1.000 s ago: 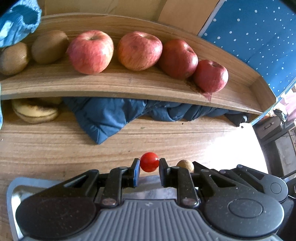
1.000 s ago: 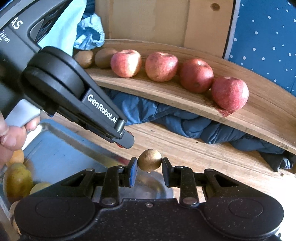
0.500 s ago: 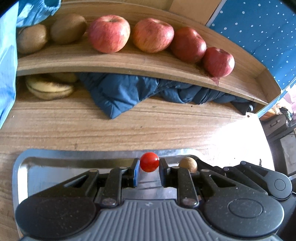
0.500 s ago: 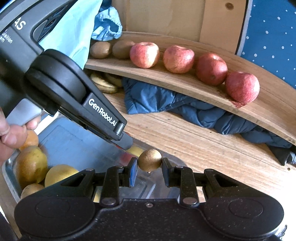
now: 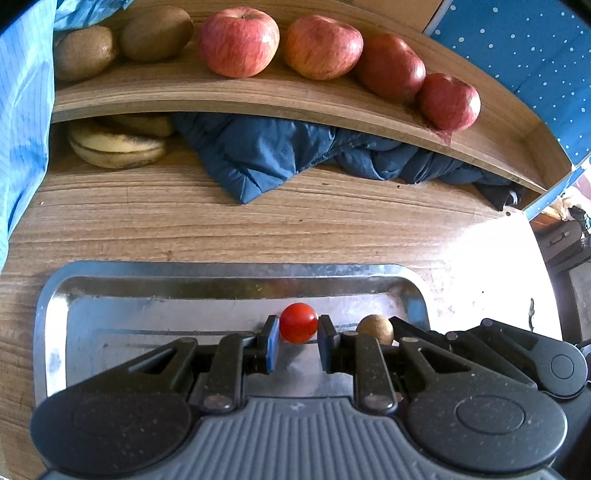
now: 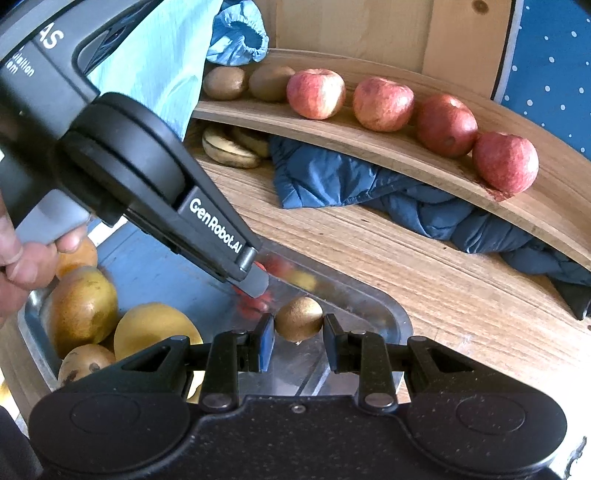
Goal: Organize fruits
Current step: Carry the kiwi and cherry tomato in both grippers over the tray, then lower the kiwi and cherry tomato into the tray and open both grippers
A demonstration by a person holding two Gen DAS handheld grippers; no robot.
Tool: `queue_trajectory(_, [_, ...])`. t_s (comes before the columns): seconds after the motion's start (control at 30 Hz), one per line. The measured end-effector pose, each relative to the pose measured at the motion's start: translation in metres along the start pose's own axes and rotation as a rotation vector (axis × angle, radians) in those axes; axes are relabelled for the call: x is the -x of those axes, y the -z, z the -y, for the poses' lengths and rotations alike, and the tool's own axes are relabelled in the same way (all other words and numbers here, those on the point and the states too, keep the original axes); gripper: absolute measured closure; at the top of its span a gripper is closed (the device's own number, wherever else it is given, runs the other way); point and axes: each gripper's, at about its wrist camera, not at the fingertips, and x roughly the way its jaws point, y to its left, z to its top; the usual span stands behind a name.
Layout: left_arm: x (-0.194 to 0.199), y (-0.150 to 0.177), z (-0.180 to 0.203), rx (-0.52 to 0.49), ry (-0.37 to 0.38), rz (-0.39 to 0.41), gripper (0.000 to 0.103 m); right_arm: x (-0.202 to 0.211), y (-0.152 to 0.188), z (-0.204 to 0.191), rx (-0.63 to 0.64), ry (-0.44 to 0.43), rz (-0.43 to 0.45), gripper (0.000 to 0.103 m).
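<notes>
A red cherry tomato [image 5: 298, 325] is pinched in my left gripper [image 5: 298, 332], which hangs over the far part of a metal tray [image 5: 236, 271]. My right gripper [image 6: 299, 332] is shut on a small brown kiwi-like fruit [image 6: 299, 318], just right of the left one and above the same tray [image 6: 373, 299]. That brown fruit [image 5: 375, 328] also shows in the left wrist view. Several red apples [image 5: 240, 40] and two kiwis [image 5: 155, 33] line the wooden shelf [image 5: 221, 96] beyond.
Bananas [image 5: 114, 147] and a crumpled dark blue cloth [image 5: 266, 155] lie under the shelf. Yellow pears or mangoes [image 6: 83, 306] fill the tray's near left end. A hand [image 6: 14, 254] holds the left gripper's handle. A light blue sleeve [image 5: 22, 129] hangs at left.
Both grippers have drawn back from the shelf with their fruit still held. They now sit over the tray, and its rim and floor have come into view.
</notes>
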Motion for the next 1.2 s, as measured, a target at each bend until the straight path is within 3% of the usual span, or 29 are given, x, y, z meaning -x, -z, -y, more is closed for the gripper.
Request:
queue_trajectory(0.83, [-0.0026,0.0000,-0.0042,-0.017,-0.020,-0.042,0.078,-0.0088,0.0003,0.0020,-0.058,-0.021,-0.025,0.073])
queue_trajectory(1.1, [-0.0078,-0.0051,-0.0035,-0.033,-0.019,-0.062,0.074,-0.0096,0.0004,0.0032,-0.083,-0.020,-0.023,0.072])
queue_trajectory(1.2, [-0.0081,-0.0070,-0.0041,-0.039,-0.021,-0.065,0.064,-0.0088,0.0004,0.0038,-0.098,-0.014,-0.020,0.071])
